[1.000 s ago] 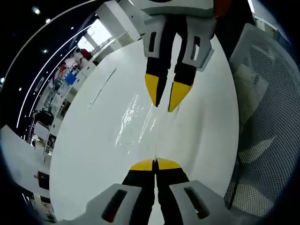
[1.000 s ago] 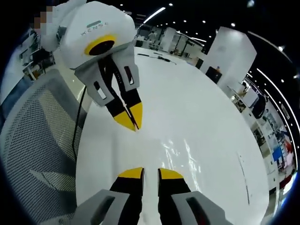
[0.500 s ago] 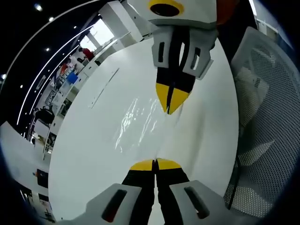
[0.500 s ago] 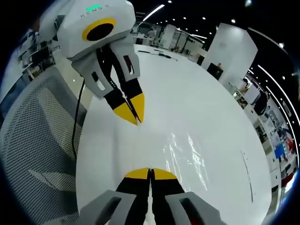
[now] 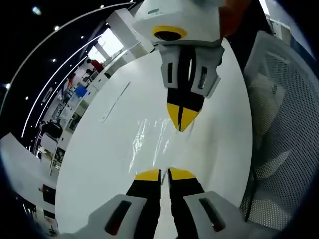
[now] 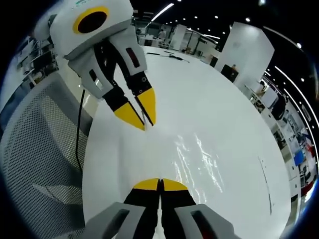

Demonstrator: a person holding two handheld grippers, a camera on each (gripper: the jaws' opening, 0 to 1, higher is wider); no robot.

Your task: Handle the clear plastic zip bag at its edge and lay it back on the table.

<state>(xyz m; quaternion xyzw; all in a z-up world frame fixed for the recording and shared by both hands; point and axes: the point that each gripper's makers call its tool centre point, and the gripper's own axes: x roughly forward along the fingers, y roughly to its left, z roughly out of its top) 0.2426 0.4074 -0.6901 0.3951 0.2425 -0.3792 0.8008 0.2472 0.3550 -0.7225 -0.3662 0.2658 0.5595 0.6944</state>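
While the clear zip bag (image 5: 149, 142) is lying flat on the white surface (image 5: 99, 164) between the two tools, the right gripper (image 6: 160, 184) is pressing its yellow-tipped jaws together at the bag's near edge, though whether film is pinched between them cannot be told. The left gripper (image 5: 165, 174) is showing a narrow slit between its jaws at the opposite edge, with nothing visibly caught. Bare surface is stretching wide beyond the bag's glinting wrinkles, and a mesh chair (image 6: 35, 149) is standing just past the surface's rim.
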